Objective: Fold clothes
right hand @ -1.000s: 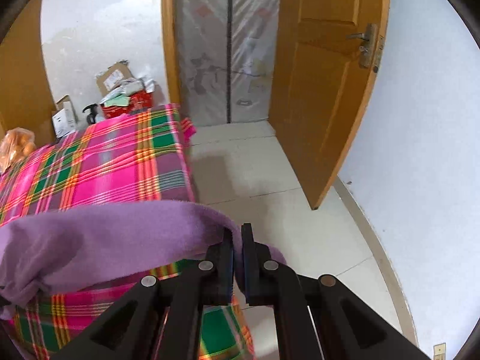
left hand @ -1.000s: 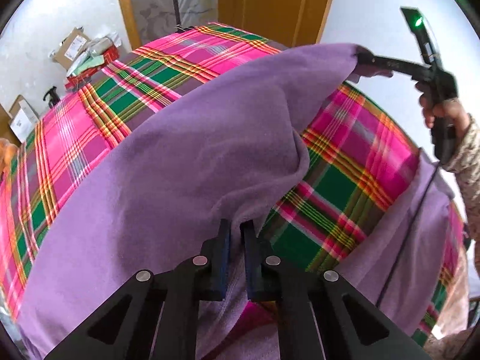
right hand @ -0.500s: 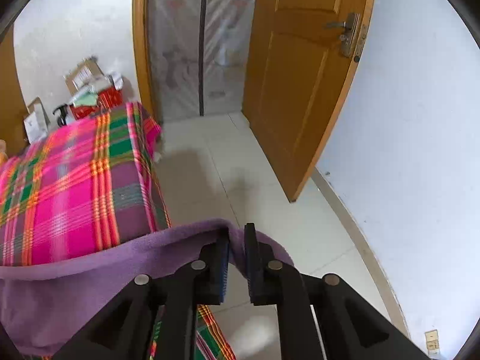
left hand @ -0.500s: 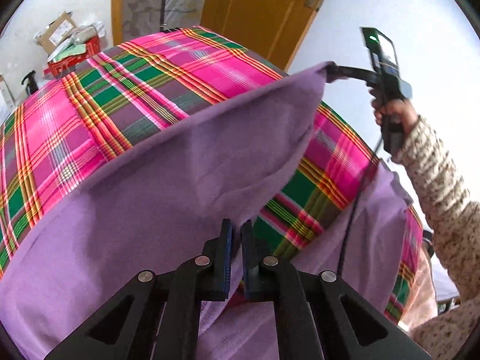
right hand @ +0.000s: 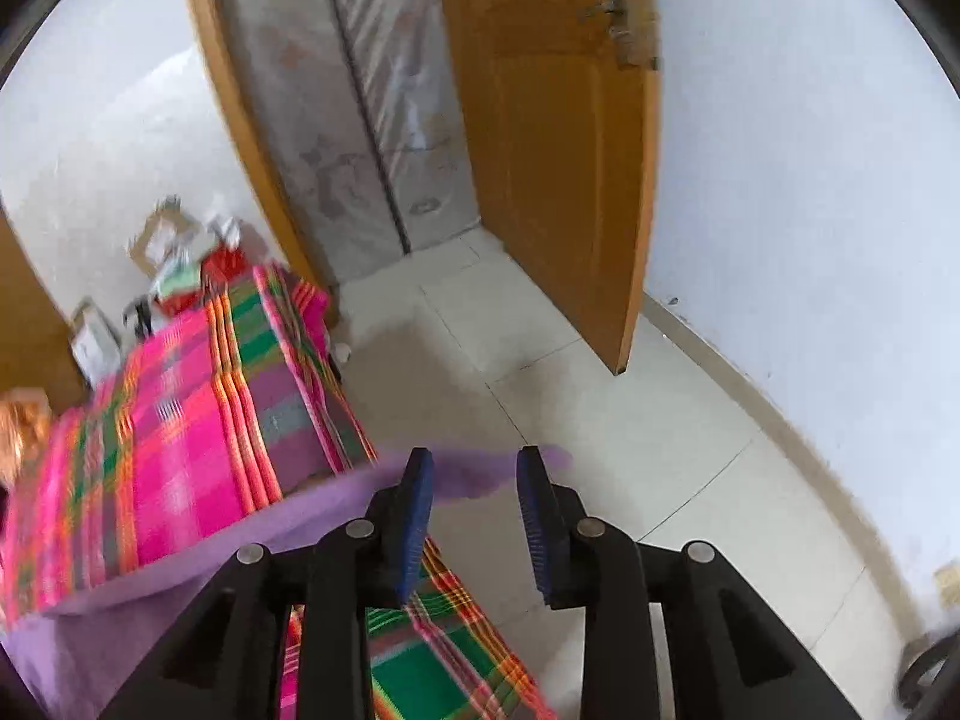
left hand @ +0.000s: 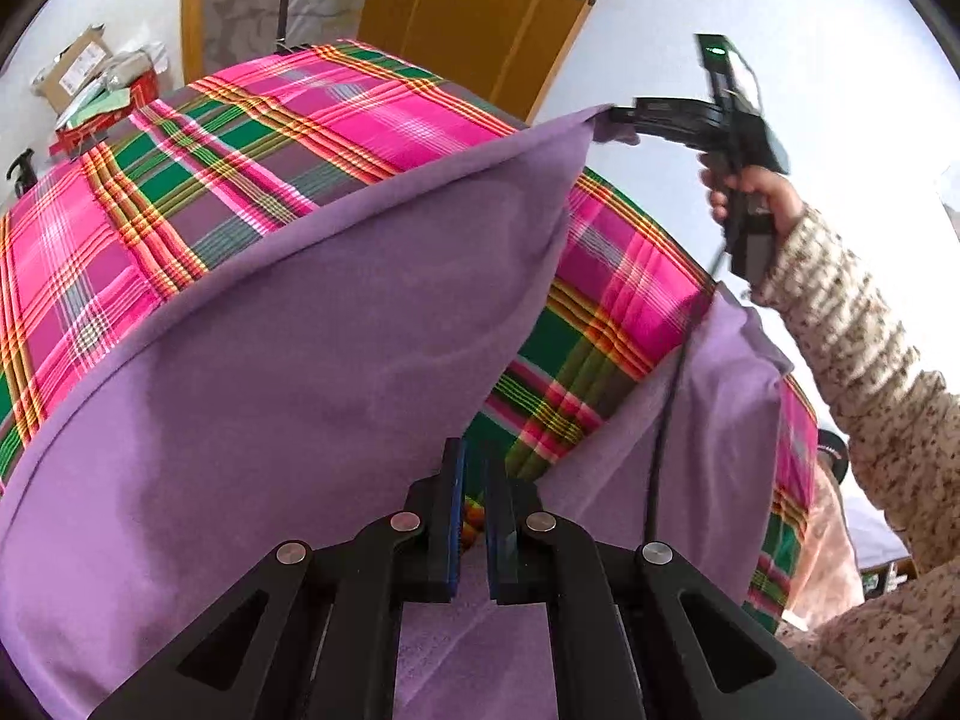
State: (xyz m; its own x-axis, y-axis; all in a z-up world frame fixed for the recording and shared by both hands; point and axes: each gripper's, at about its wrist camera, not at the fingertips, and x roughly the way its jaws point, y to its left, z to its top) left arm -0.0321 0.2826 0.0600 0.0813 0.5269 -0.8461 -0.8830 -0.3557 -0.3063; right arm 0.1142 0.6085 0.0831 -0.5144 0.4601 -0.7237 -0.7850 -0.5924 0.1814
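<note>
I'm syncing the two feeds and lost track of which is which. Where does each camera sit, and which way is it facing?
Left wrist: on the left gripper, looking across the plaid-covered bed at the purple garment; the right gripper, hand and sleeve show.
Right wrist: on the right gripper, looking down over the bed's edge at the tiled floor and wooden door; only its fingers show.
Shared: bed, garment, door, cardboard boxes.

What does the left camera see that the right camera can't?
Only the left wrist view shows the hand holding the right gripper, the speckled sleeve and the left gripper, nearly shut. Only the right wrist view shows the floor and the right gripper open. Both show the purple cloth, plaid blanket and door.
</note>
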